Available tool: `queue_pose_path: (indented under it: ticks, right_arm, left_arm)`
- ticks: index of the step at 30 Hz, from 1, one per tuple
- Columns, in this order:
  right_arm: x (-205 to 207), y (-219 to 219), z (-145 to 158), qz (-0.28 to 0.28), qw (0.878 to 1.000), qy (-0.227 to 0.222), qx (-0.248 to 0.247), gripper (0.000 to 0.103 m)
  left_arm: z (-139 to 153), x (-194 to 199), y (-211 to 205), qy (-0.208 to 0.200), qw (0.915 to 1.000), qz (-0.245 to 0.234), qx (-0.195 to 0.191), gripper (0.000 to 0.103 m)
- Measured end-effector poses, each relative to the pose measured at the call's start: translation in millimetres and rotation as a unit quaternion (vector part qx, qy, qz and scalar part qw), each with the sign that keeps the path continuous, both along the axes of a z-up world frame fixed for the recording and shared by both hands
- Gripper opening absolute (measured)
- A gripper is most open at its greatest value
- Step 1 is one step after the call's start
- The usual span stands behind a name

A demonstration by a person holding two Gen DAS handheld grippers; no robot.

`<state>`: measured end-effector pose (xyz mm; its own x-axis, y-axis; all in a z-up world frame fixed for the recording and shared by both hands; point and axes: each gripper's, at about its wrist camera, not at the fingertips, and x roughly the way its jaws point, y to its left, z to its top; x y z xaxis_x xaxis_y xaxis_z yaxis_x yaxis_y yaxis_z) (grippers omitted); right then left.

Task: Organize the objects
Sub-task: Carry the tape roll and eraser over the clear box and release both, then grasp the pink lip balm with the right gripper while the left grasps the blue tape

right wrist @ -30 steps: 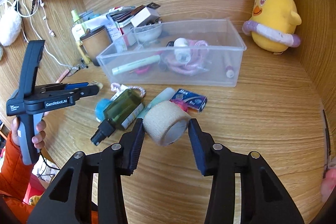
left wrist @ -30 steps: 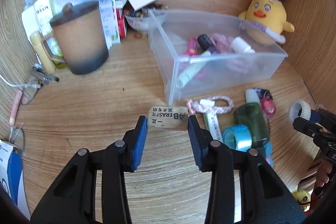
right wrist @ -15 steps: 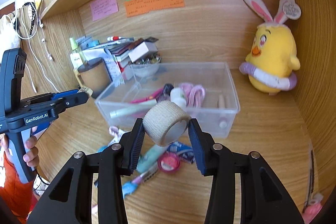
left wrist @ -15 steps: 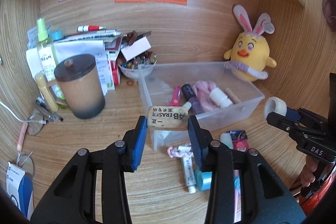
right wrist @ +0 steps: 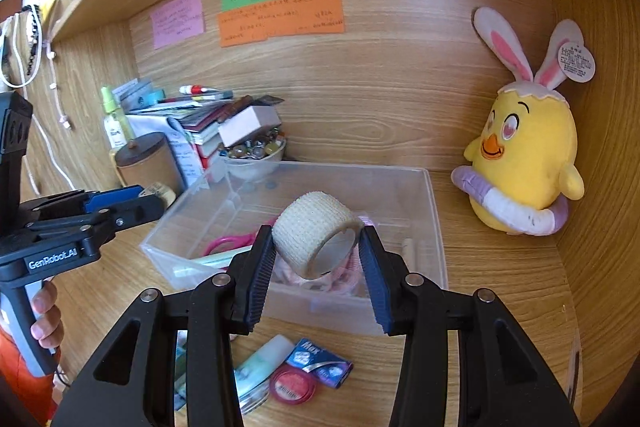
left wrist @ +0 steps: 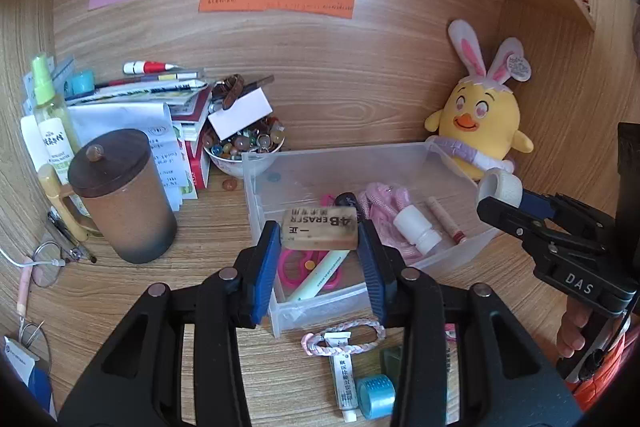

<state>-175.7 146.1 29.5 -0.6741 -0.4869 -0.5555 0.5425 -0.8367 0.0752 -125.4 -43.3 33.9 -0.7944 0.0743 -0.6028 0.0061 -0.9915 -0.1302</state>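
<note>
My left gripper (left wrist: 319,247) is shut on a worn 4B eraser (left wrist: 319,228) and holds it above the near left part of the clear plastic bin (left wrist: 352,157). My right gripper (right wrist: 317,255) is shut on a beige bandage roll (right wrist: 316,231) and holds it above the front of the same bin (right wrist: 434,223). The bin holds pink scissors (left wrist: 296,269), a pale green pen (left wrist: 320,275), a white bottle (left wrist: 414,227) and pink cord. The right gripper with its roll shows in the left wrist view (left wrist: 500,197); the left gripper shows in the right wrist view (right wrist: 136,201).
A brown lidded mug (left wrist: 120,195), a bowl of beads (left wrist: 244,147), stacked papers and a spray bottle (left wrist: 48,115) stand left of the bin. A yellow plush chick (left wrist: 476,123) sits at the back right. A tube (left wrist: 344,375), blue tape (left wrist: 374,397), a braided loop and small packets (right wrist: 320,367) lie in front of the bin.
Both grippers have risen from the desk with their objects and moved forward over the bin. The eraser and the bandage roll stay gripped throughout.
</note>
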Motion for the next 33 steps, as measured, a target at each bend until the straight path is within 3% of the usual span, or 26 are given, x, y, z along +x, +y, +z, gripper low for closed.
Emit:
queue_pose_path:
  ticks: [10, 17, 21, 25, 33]
  right_arm:
    - [-45.6, -0.6, -35.8, -0.018, 0.997, -0.073, 0.017, 0.039]
    - [-42.7, -6.5, -41.6, -0.013, 0.997, -0.069, 0.036, 0.041]
    - [-38.1, -6.4, -37.7, -0.012, 0.997, -0.061, 0.038, 0.061]
    - [-27.5, -6.8, -31.3, -0.009, 0.998, -0.042, 0.046, 0.067]
    - [2.8, 1.6, -22.4, 0.015, 0.999, -0.029, 0.036, 0.075]
  left_arm:
    - [-24.8, -27.6, -5.0, -0.044, 0.9989, -0.005, 0.016, 0.039]
    - [-22.8, -23.5, -0.9, -0.042, 0.9989, -0.016, 0.015, 0.04]
    - [-19.5, -15.1, 4.4, -0.038, 0.9991, -0.019, 0.004, 0.059]
    - [-17.2, -2.2, 10.0, -0.032, 0.9992, -0.016, -0.014, 0.075]
    - [-24.2, 26.0, 19.4, -0.038, 0.9984, -0.024, -0.034, 0.079]
